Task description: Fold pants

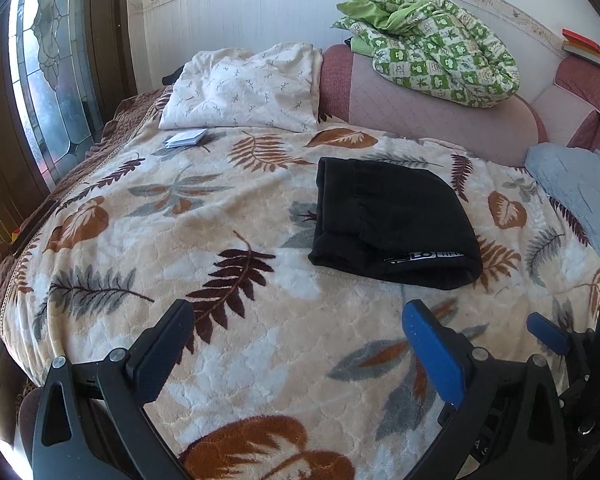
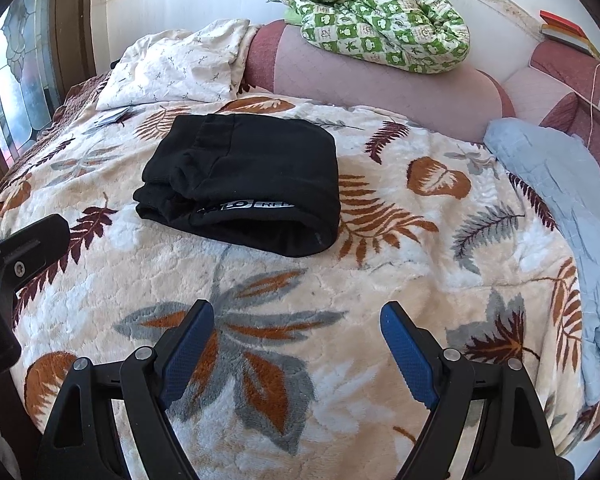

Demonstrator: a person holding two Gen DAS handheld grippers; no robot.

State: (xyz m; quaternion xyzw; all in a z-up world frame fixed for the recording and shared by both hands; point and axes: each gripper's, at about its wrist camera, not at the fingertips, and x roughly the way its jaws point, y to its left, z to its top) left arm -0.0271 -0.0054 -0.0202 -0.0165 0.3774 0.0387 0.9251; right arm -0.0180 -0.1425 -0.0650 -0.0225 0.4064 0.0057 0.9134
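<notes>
Black pants [image 1: 392, 224] folded into a compact, thick rectangle, lying flat on a leaf-patterned blanket [image 1: 220, 240]. A white printed logo strip shows along the near folded edge. The bundle lies short of the blanket's far edge, toward its right half.

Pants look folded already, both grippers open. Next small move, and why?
Probably just hold both grippers back and end the task. The black pants lie as a compact folded bundle on the leaf-print blanket, no leg trailing out. The left gripper and right gripper are open, empty and short of the bundle. At most, a light press on the top layer.
</notes>
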